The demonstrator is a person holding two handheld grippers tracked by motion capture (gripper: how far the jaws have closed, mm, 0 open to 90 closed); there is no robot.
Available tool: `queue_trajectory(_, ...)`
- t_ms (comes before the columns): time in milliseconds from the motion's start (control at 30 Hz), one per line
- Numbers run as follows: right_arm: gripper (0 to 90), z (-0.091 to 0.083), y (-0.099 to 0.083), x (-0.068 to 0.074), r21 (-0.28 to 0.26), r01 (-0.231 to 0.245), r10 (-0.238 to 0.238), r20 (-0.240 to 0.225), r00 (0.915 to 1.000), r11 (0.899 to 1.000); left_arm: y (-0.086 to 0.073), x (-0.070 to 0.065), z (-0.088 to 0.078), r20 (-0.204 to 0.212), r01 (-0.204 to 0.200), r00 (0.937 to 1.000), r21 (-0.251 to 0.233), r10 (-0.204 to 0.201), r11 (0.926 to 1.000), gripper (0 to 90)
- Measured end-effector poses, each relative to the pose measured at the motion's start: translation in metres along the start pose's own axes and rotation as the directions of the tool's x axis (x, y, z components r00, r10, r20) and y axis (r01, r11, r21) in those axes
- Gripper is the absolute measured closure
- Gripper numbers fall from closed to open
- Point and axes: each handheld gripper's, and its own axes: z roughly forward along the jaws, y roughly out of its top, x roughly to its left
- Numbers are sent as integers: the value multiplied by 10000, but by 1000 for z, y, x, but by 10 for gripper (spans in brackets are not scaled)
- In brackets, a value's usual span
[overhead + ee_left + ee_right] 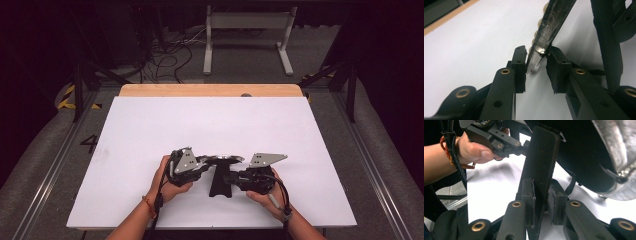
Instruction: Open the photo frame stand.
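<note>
A black stand [218, 187] rises from the white table top near its front edge and carries a silvery glittery piece [225, 159] on top. My left gripper [206, 162] meets this piece from the left. In the left gripper view its pads [520, 62] touch both sides of the dark silvery edge [551, 22], which has pale beads and a clear tip; the left gripper [536, 62] is shut on it. From the right, my right gripper [229, 177] is shut on the stand's flat black upright [541, 157], pads pressed against both faces, the right gripper [541, 200] low on it.
The white table top [150, 130] has a wooden strip [210, 90] along its far edge. Behind it on the floor stand a white table frame [247, 22] and loose cables [170, 55]. The other hand [471, 150] is near in the right gripper view.
</note>
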Motion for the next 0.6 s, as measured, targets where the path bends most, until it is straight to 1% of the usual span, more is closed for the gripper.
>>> queue_trajectory(33, 777, 1, 0, -1, -31, -78, 78, -5, 10000, 10000, 0, 0, 0, -44, -10, 10000, -6, 10, 10000, 699)
queue_trajectory(67, 776, 1, 1, -1, -46, -71, 71, 8, 10000, 10000, 1, -1, 0, -149, -137, 9998, 27, 137, 9999, 698)
queue_trajectory(133, 770, 0, 0, -2, -98, -126, 127, 94, 9999, 9999, 2, -1, 1, -209, -206, 9996, 16, 206, 9998, 699)
queue_trajectory(233, 771, 0, 0, -2, -177, -167, 171, 257, 9995, 9997, 2, 0, 1, -307, -168, 9994, -35, 167, 9999, 694)
queue_trajectory(300, 774, 1, -1, -3, -187, -213, 218, 249, 9995, 9996, 1, 0, 2, -373, -171, 9992, -49, 169, 9998, 688)
queue_trajectory(400, 778, 2, -2, -3, -146, -249, 252, 262, 9993, 9996, 1, 0, 2, -657, -226, 9976, 21, 227, 9997, 685)
queue_trajectory(467, 778, 2, -2, -4, -117, -288, 291, 306, 9991, 9995, 1, 1, 3, -698, -178, 9974, -8, 177, 9998, 688)
queue_trajectory(533, 783, 2, -3, -5, -145, -380, 383, 222, 9990, 9992, 1, 1, 3, -830, -198, 9964, 3, 198, 9998, 685)
queue_trajectory(600, 782, 3, -4, -5, -108, -342, 344, 251, 9991, 9994, 1, 2, 3, -870, -189, 9960, 1, 189, 9998, 681)
